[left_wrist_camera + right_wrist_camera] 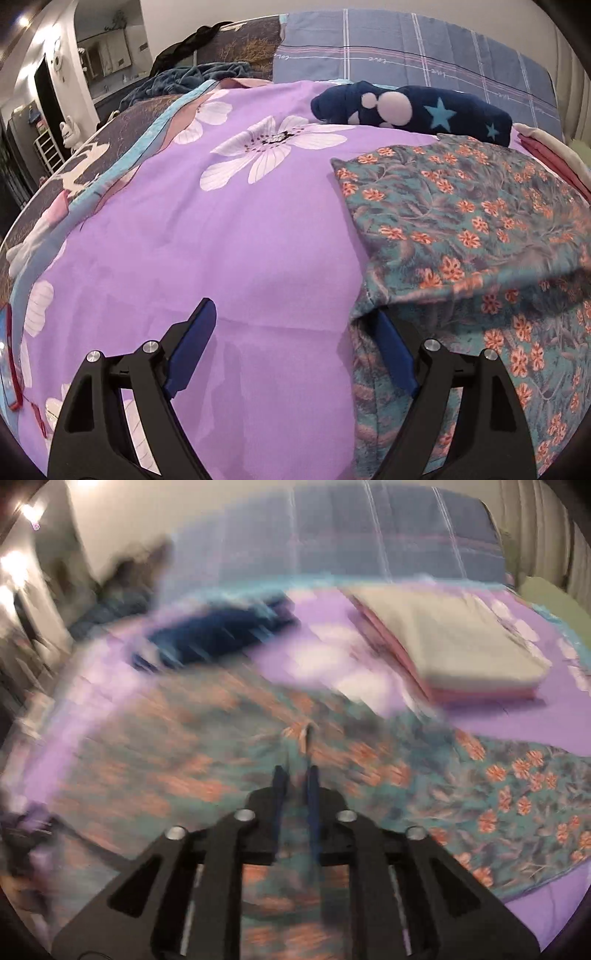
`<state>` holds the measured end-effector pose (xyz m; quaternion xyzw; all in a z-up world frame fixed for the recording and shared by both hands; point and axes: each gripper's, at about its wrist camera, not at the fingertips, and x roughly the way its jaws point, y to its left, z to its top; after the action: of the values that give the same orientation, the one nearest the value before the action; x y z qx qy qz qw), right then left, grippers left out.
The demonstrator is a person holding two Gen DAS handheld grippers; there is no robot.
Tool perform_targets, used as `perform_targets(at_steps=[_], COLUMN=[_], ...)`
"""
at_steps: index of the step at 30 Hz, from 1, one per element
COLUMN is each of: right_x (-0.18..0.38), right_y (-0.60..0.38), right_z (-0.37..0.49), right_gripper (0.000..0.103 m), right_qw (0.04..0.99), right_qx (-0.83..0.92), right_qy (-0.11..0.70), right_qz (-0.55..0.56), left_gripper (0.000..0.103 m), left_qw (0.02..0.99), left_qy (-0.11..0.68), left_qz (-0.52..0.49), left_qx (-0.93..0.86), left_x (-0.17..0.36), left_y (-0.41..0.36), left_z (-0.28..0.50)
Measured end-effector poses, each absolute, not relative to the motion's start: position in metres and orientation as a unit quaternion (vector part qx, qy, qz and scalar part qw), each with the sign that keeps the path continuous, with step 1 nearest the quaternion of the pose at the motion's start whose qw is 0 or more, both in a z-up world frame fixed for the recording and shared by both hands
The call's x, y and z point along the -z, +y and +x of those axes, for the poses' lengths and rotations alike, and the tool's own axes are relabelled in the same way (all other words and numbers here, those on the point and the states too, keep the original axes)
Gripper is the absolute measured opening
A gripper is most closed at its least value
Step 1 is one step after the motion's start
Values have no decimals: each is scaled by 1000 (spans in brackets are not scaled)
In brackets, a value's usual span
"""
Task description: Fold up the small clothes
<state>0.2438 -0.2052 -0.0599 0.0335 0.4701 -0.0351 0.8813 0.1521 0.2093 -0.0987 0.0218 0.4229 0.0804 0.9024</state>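
On the purple bedspread (229, 236), close by, the left gripper (295, 325) has its blue fingers spread wide, and one finger sits under the edge of the flowery cloth (461, 221). The right gripper (297, 775) is pinched tight on a fold of that same cloth (221, 768), though this view is blurry. Farther back lies a dark blue garment with stars (410, 107). Beside it sits a folded pink and white pile (454, 646). Farthest off are the blue checked pillows (406, 40).
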Motion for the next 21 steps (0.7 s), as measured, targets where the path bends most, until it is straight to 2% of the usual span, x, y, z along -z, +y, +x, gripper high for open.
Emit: perform_targets(at_steps=[2, 7, 9, 12, 14, 17, 20, 21], right_x=[69, 46, 40, 41, 46, 62, 69, 70], right_y=[-214, -205, -195, -190, -188, -189, -190, -189], right_z=[240, 214, 207, 200, 204, 205, 202, 201], right_gripper=[16, 29, 40, 41, 41, 41, 41, 41], right_qw=[879, 896, 895, 893, 887, 872, 875, 876], right_qx=[39, 0, -27, -36, -36, -33, -35, -35], right_qy=[472, 439, 442, 447, 458, 486, 481, 479], right_qz=[55, 67, 49, 36, 38, 55, 48, 43], left_gripper=[84, 83, 75, 74, 74, 74, 74, 71], left_qw=[904, 906, 913, 921, 924, 919, 895, 890], left_qy=[418, 415, 408, 379, 372, 390, 438, 447], left_qz=[29, 42, -6, -77, -70, -42, -63, -67], left_qx=[-85, -73, -17, 56, 52, 37, 56, 58], left_x=[97, 89, 74, 48, 43, 56, 83, 90], left_y=[207, 204, 208, 214, 213, 210, 211, 209], left_z=[149, 136, 127, 128, 145, 192, 238, 248])
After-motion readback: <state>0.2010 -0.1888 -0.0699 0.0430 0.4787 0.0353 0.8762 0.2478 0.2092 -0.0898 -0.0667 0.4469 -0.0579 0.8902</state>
